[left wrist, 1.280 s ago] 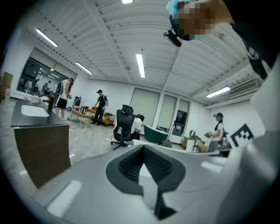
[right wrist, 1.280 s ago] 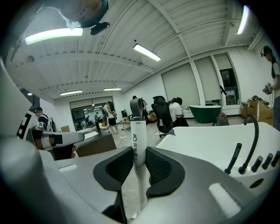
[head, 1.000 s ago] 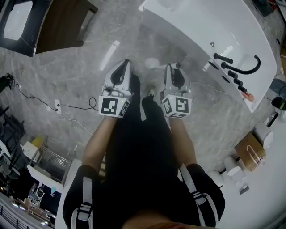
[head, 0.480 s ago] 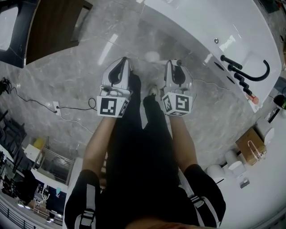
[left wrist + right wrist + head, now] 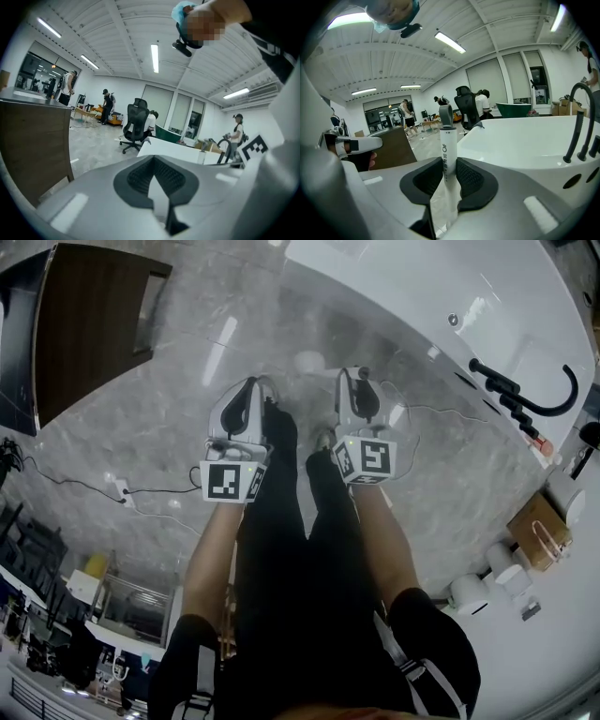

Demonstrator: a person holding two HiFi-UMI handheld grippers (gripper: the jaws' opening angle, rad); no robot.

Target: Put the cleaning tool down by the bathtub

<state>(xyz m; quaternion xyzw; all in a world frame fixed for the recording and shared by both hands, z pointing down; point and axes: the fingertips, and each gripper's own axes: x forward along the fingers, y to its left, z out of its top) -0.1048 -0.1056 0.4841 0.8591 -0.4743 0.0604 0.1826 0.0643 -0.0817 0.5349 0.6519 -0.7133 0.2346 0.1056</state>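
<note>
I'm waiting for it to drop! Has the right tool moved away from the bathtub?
No. The right tool sits as near the bathtub as before, shut on the white handle; only the camera swung.

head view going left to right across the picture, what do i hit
wooden cabinet -> left tool -> right tool -> black faucet
</note>
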